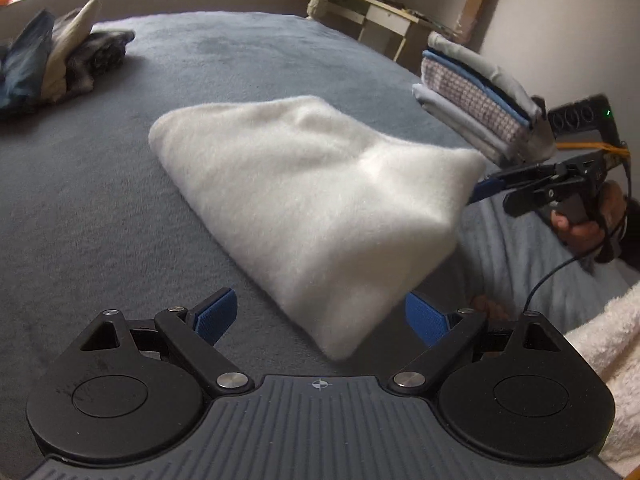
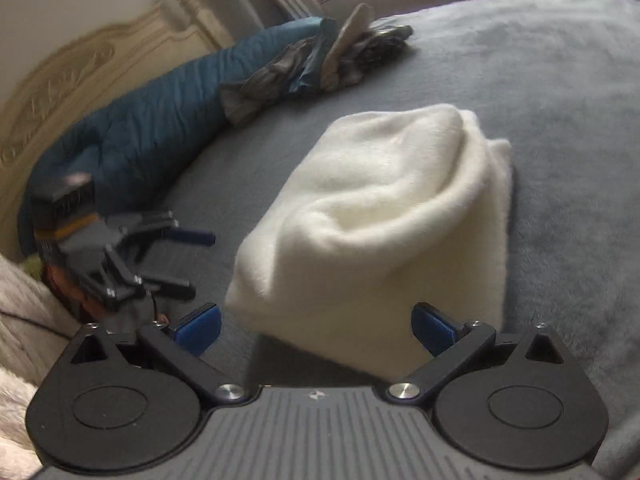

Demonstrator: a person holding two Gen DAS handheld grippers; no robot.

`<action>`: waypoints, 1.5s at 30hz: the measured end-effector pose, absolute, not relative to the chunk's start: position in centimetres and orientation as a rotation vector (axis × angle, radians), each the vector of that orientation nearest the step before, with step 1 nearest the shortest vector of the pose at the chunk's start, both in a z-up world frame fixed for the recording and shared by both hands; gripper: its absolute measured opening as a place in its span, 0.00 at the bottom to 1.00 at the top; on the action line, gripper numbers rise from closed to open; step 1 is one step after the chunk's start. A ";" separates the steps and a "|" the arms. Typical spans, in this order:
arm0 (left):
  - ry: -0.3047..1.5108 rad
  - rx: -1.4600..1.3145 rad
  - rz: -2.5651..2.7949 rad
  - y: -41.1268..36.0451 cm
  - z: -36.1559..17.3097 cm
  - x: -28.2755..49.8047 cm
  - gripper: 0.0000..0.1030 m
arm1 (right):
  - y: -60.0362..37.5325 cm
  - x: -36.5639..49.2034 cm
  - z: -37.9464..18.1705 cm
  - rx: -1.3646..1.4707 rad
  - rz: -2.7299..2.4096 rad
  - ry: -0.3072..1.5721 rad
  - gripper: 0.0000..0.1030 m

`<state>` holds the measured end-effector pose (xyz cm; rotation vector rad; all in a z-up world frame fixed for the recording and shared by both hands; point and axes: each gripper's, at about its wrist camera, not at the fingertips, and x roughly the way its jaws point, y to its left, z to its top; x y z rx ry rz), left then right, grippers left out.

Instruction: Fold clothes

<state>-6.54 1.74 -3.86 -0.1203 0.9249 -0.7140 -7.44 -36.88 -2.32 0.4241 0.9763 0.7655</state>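
Folded white fleece garment [image 1: 316,208] lying on grey bed blanket [image 1: 120,208], near the middle of the bed, toward the near edge; upper layer rounded and puffed, lower layer showing as a flatter edge along one side in the right wrist view [image 2: 380,216]. Left gripper [image 1: 320,316] at the near corner of the garment, blue-padded fingers [image 1: 218,314] spread wide, nothing between them; garment corner lying in the gap, contact not determinable. Right gripper [image 2: 316,328] at another edge of the garment, fingers [image 2: 200,326] likewise spread wide, garment edge between them, not clamped. Seen from the left wrist view, right gripper [image 1: 480,192] held in a hand [image 1: 580,228], blue fingertip just beside the garment's right corner. Seen from the right wrist view, left gripper [image 2: 188,260] blurred, off the garment's left side, fingers apart. Stack of folded clothes [image 1: 476,100] near the right edge of the bed, grey, blue and checked layers. Heap of unfolded dark clothes [image 1: 60,68] at the far left corner. Blue quilted cover [image 2: 132,132] along the headboard [image 2: 68,80]. White fleece sleeve [image 1: 600,360] at the lower right.
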 end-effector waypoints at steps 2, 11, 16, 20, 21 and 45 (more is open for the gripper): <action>0.951 -0.356 -0.682 4.3 -4.8 -4.8 0.89 | -39.5 -6.3 -3.1 0.595 0.735 0.980 1.00; 1.119 -0.871 -0.603 6.6 -11.6 3.7 0.90 | -42.9 2.3 -10.8 1.066 0.523 1.049 1.00; 1.160 -0.874 -0.632 4.6 -13.2 5.2 0.92 | -39.2 6.0 -13.0 1.009 0.598 1.149 1.00; 1.149 -0.896 -0.646 3.2 -13.4 6.6 0.95 | -36.5 7.8 -13.5 0.969 0.672 1.198 1.00; 1.149 -0.906 -0.643 2.9 -13.4 7.0 0.95 | -36.2 8.1 -13.4 0.968 0.689 1.203 1.00; 1.013 -1.124 -0.493 10.6 -12.8 18.3 0.92 | -29.4 20.0 -13.3 1.098 0.702 1.103 1.00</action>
